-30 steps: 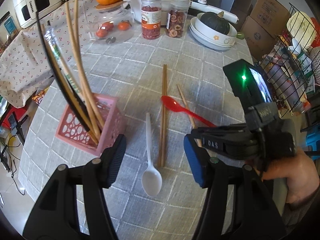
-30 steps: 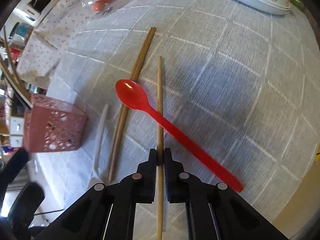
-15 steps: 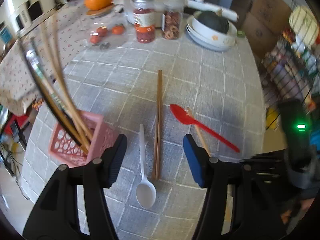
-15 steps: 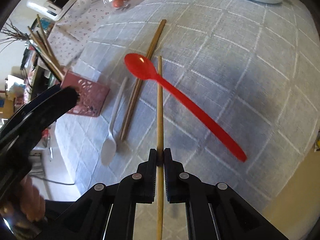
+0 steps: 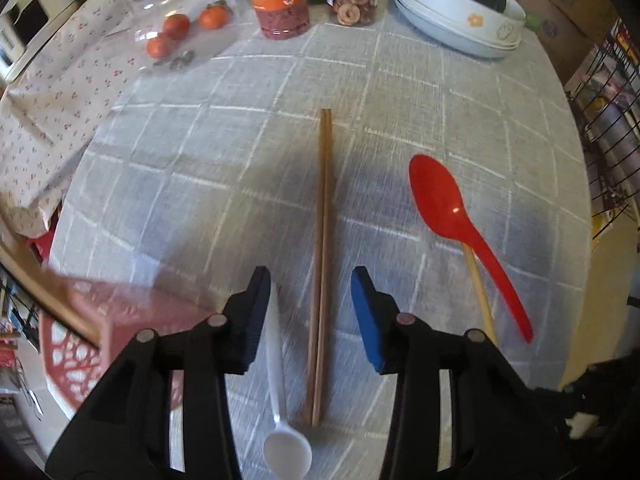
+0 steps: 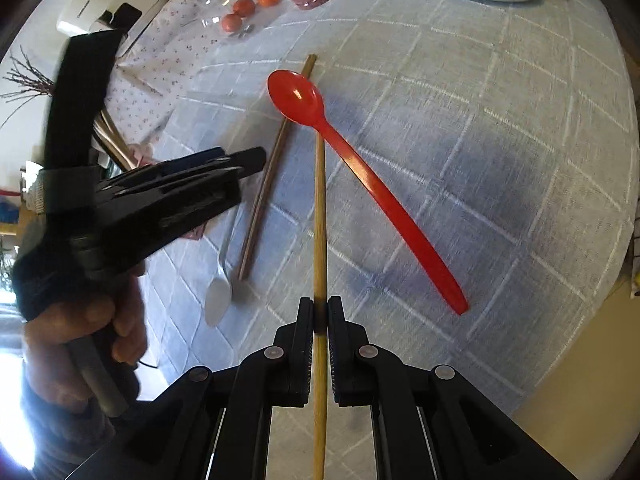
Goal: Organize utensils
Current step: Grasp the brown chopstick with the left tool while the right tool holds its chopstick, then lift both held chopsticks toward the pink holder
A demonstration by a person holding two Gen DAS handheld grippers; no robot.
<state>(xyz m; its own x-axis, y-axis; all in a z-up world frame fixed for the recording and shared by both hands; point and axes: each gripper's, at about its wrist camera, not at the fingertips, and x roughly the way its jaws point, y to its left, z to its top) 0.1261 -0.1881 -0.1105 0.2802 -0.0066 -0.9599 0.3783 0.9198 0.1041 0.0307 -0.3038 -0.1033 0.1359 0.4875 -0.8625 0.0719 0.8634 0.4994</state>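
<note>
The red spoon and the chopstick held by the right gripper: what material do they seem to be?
Red spoon: probably plastic, glossy, with a bright glare spot in its bowl. Chopstick in the right gripper: looks like bamboo or wood, pale tan and matte.

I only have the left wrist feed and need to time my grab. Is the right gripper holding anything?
Observer: Yes, the right gripper is shut on a light chopstick.
Operator: Is that chopstick touching the red spoon?
Observer: Its tip runs under the neck of the red spoon, just behind the bowl.
Operator: And my left gripper?
Observer: The left gripper is open, straddling the dark chopstick pair; the right view shows a hand gripping its handle.
</note>
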